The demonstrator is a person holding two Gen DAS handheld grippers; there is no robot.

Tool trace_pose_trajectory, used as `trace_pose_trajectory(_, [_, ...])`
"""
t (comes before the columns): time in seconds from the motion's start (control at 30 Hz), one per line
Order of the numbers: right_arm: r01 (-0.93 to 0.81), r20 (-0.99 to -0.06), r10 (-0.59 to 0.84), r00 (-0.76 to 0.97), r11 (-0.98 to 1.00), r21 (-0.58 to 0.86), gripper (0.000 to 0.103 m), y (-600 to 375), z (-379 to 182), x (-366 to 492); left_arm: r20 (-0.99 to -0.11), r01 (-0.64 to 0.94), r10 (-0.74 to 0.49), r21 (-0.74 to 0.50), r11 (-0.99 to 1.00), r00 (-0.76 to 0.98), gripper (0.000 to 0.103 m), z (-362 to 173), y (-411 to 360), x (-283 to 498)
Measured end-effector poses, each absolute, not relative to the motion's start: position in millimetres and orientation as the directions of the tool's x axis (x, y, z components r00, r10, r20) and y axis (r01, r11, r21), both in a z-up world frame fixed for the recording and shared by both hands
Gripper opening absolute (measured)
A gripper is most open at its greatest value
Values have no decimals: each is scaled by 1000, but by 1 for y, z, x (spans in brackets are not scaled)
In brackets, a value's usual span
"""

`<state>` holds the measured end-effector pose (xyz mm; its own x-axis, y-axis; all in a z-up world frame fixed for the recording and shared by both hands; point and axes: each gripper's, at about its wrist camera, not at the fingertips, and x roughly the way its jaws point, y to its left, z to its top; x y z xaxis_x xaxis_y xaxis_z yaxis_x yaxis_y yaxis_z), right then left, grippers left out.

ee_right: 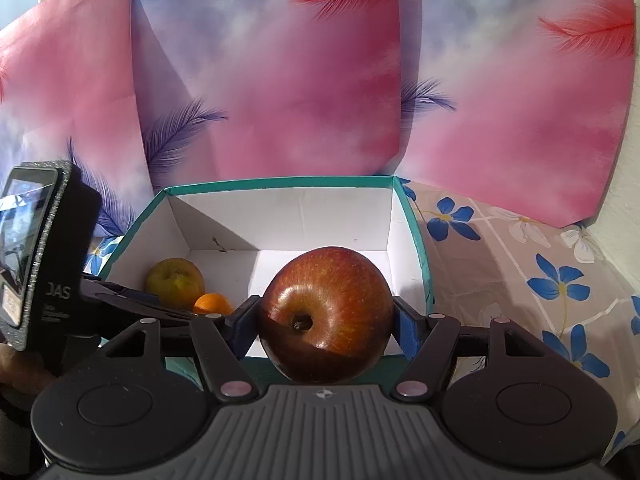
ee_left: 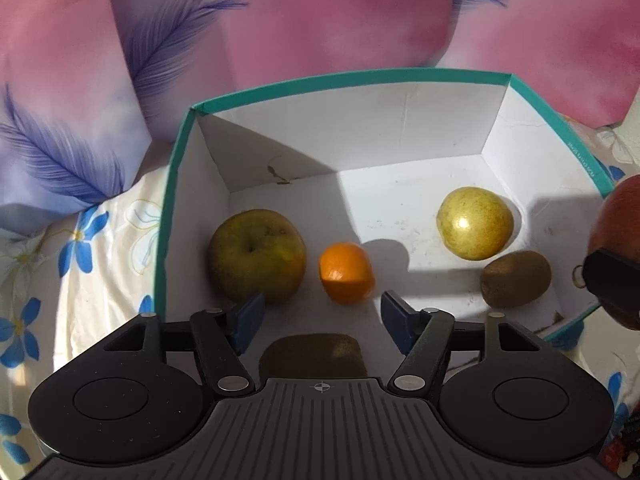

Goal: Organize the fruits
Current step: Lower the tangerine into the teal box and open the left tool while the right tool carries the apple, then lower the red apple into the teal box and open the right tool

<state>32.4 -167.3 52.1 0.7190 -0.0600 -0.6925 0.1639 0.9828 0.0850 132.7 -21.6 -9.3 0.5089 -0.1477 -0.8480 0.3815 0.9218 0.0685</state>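
Observation:
A white box with a teal rim (ee_left: 360, 78) (ee_right: 280, 182) holds a green apple (ee_left: 258, 256) (ee_right: 175, 280), a small orange (ee_left: 346, 272) (ee_right: 212, 304), a yellow apple (ee_left: 474, 222) and a kiwi (ee_left: 516, 278). Another kiwi (ee_left: 314, 354) lies under my left gripper (ee_left: 324, 320), which is open and empty above the box's near side. My right gripper (ee_right: 326, 320) is shut on a red apple (ee_right: 328, 312) and holds it above the box's near edge. The red apple also shows at the right edge of the left wrist view (ee_left: 620, 248).
The box stands on a cloth with blue flowers (ee_left: 80, 248) (ee_right: 560, 280). Pink and lilac feather-print bags (ee_left: 280, 20) (ee_right: 280, 80) stand behind it. The left gripper's body with its phone (ee_right: 28, 252) is at the left of the right wrist view.

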Motion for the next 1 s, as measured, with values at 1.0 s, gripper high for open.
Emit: trace_pose_trajectory(1.0, [170, -768, -93, 634, 985, 21, 68, -150, 18, 75, -788, 263, -96, 85, 961, 608, 95, 27, 33, 73])
